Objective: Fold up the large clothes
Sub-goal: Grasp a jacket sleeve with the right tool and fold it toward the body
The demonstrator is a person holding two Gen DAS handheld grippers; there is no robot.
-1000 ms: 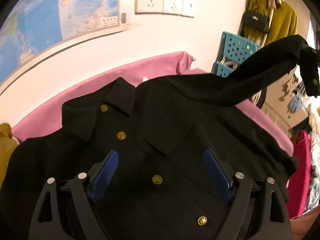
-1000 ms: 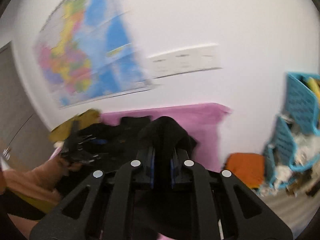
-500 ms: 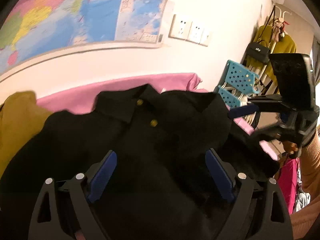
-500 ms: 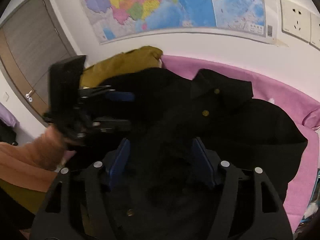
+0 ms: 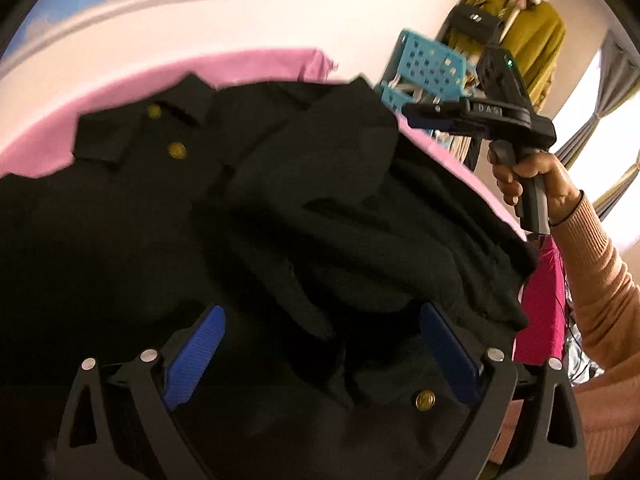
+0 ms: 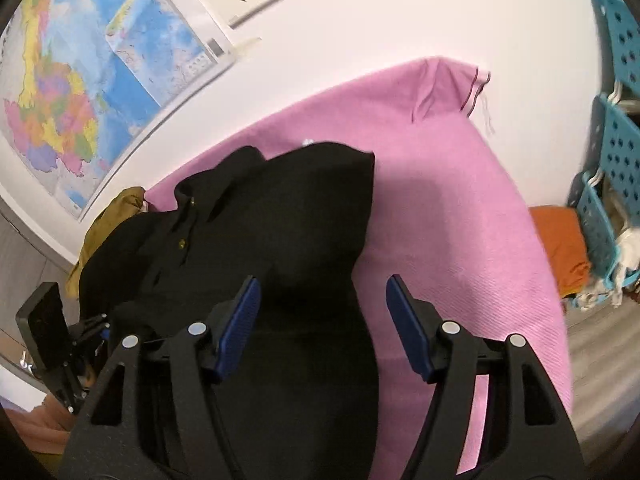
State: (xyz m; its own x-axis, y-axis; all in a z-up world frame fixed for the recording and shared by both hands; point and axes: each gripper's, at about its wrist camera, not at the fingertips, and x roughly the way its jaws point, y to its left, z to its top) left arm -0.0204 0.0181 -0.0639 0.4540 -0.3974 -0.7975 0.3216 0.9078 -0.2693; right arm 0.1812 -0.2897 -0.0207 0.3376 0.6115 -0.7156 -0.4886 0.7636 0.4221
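With one sleeve laid across the black buttoned jacket [image 5: 248, 216] on the pink blanket [image 6: 460, 184], both the left gripper [image 5: 320, 356] and right gripper [image 6: 322, 324] are held apart and empty, so the other sleeve is probably to be grasped next.

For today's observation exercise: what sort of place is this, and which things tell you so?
Probably a room in a home, perhaps a bedroom: a wall map, a pink cover bearing a black shirt, and clothes on a rack.

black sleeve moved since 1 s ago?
Yes. The black sleeve has dropped from level with the blue basket onto the shirt front; right gripper just opened, released.
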